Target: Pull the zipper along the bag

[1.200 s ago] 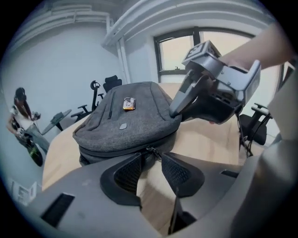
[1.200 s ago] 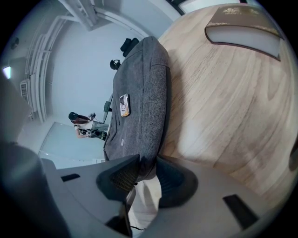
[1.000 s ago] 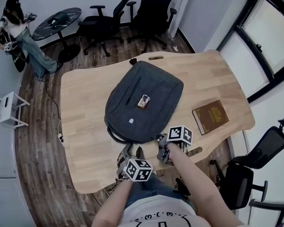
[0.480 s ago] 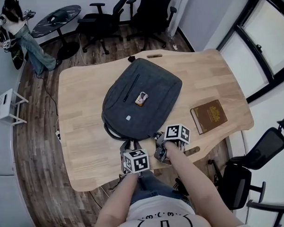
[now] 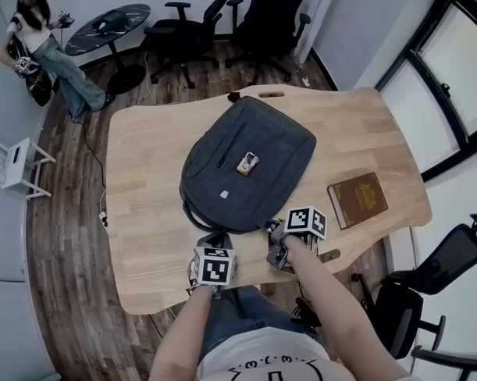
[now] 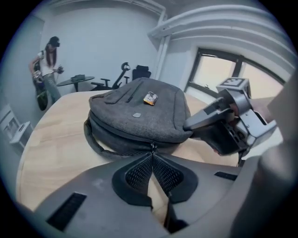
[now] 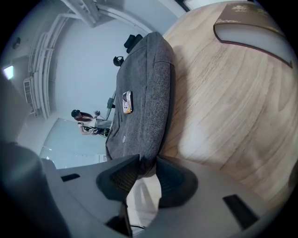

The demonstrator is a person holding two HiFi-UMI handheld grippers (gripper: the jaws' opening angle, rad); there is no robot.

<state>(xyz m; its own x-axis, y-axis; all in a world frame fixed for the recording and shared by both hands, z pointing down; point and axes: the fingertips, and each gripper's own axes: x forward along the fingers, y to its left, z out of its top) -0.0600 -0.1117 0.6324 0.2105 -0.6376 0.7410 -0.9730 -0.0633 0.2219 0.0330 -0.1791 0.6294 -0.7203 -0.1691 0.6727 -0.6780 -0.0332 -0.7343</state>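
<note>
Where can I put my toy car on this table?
Bare wood lies left of the backpack to the table edge, and beyond the book toward the far right corner. It's crowded near the person, where the left gripper pinches the zipper pull, the right gripper the backpack's edge.

Soft, even daylight fills the room, brightest at the windows (image 5: pixel 461 69) on the right of the head view, and the bag (image 5: pixel 276 153) casts only a faint shadow on the table (image 5: pixel 145 197). Both gripper views bulge like a fisheye, with black corners and bent lines. In the right gripper view a pale sheen lies on the wood, and whatever sits closest to either lens looks soft.
</note>
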